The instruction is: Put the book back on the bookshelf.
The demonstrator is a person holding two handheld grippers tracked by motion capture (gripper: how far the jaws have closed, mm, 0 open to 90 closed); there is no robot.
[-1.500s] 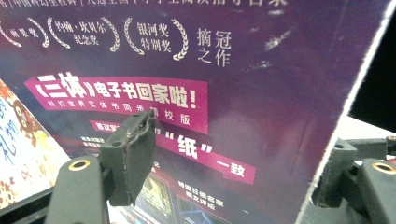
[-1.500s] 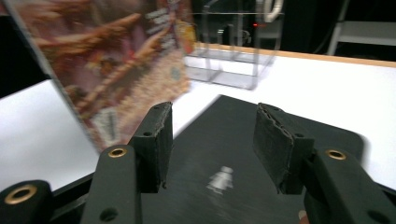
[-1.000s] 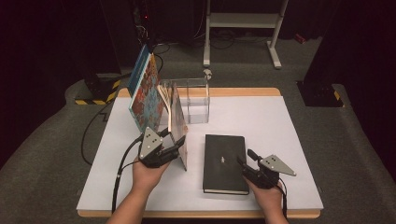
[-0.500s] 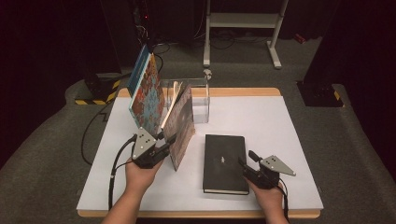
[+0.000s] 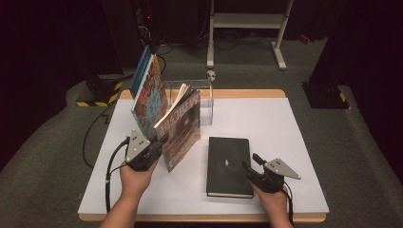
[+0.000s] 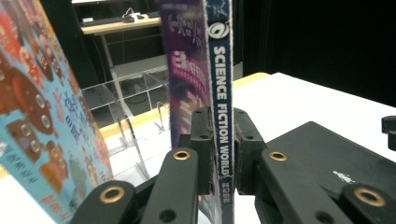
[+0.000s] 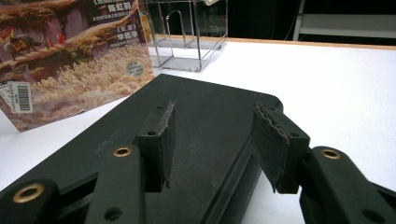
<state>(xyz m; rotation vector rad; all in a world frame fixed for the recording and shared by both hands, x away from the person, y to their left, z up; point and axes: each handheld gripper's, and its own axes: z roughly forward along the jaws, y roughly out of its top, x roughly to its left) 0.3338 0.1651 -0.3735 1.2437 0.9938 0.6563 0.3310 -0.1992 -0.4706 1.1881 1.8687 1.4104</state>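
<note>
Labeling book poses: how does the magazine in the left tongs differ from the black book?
The magazine stands on edge, clamped by the left tongs; the black book lies flat on the table. The magazine has a colorful printed cover; the black book is plain and thicker. Both sit near the clear rack.

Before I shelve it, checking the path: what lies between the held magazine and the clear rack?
In the high view, nothing: the magazine reaches right up to the clear rack behind it.
</note>
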